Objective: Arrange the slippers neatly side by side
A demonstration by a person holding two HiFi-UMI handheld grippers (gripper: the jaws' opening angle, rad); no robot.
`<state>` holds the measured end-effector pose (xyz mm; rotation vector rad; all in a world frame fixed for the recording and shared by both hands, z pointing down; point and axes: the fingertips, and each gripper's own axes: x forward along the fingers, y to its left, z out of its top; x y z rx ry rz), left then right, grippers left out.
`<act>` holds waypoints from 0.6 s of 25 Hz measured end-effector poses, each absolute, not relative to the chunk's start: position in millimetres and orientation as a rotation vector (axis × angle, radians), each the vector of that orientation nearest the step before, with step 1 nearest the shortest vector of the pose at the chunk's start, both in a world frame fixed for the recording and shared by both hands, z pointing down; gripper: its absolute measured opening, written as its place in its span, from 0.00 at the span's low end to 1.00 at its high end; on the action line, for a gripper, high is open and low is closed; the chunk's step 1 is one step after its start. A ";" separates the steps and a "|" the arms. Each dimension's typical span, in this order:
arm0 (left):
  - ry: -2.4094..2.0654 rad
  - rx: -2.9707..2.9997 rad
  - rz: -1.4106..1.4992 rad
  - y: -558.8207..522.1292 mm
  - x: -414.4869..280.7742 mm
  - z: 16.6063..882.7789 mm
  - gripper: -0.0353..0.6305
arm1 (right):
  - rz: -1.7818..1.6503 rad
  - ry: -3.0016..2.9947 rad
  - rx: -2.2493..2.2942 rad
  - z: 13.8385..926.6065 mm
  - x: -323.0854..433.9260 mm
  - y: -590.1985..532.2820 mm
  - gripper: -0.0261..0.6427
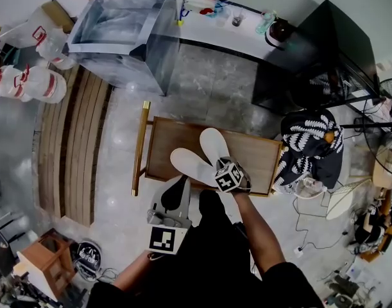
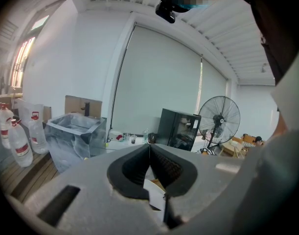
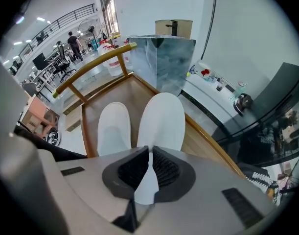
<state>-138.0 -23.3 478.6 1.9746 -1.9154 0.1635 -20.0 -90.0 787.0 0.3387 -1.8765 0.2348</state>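
Two white slippers lie on a low wooden table point(image 1: 255, 154), toes pointing away from me. The right slipper point(image 1: 213, 144) point(image 3: 161, 121) sits slightly farther back than the left slipper point(image 1: 187, 164) point(image 3: 113, 129), and their inner edges nearly touch. My right gripper point(image 1: 225, 166) point(image 3: 149, 154) is shut on the heel edge of the right slipper, with white fabric pinched between the pads. My left gripper point(image 1: 181, 185) point(image 2: 149, 148) hovers at the table's near edge, just behind the left slipper. Its jaws meet at the tips with nothing between them.
A gold rail point(image 1: 140, 147) runs along the table's left side. Beyond it stand a clear plastic box point(image 1: 119, 27) and water bottles point(image 1: 29, 82). A black cabinet point(image 1: 317, 50), a patterned bag point(image 1: 311, 147) and a fan point(image 1: 391, 88) are on the right.
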 end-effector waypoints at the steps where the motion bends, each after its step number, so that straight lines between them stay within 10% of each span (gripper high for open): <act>1: -1.914 1.980 0.164 -24.3 -137.1 477.6 0.08 | 0.238 -1.880 0.346 785.0 -18.5 -90.7 0.08; 15: -1.866 2.081 0.155 -37.0 -110.2 458.7 0.08 | 0.316 -1.926 0.558 748.4 21.0 -111.7 0.08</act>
